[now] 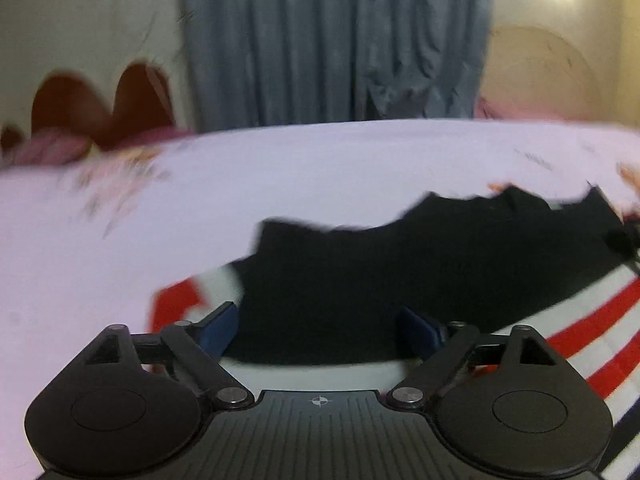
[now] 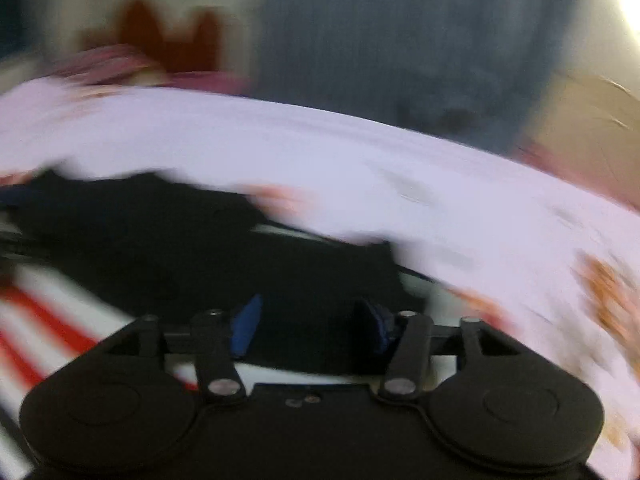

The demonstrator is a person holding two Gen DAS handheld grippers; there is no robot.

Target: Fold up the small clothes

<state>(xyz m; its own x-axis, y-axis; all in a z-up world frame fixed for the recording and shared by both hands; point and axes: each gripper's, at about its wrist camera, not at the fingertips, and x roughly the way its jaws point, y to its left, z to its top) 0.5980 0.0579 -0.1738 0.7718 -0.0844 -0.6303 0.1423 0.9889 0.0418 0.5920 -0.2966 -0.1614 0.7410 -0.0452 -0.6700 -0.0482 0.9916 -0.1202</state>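
Garment (image 1: pixel 400 272) edge blurred, bedsheet (image 1: pixel 280 176) beyond.

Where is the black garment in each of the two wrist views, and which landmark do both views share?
Left wrist view: the black garment fills the centre and right, just beyond the open left gripper, on the pale bedsheet.
Right wrist view: the black garment lies centre-left, beyond the open right gripper; blurred.
Shared landmark: the grey-blue curtain behind the bed, top centre in both.
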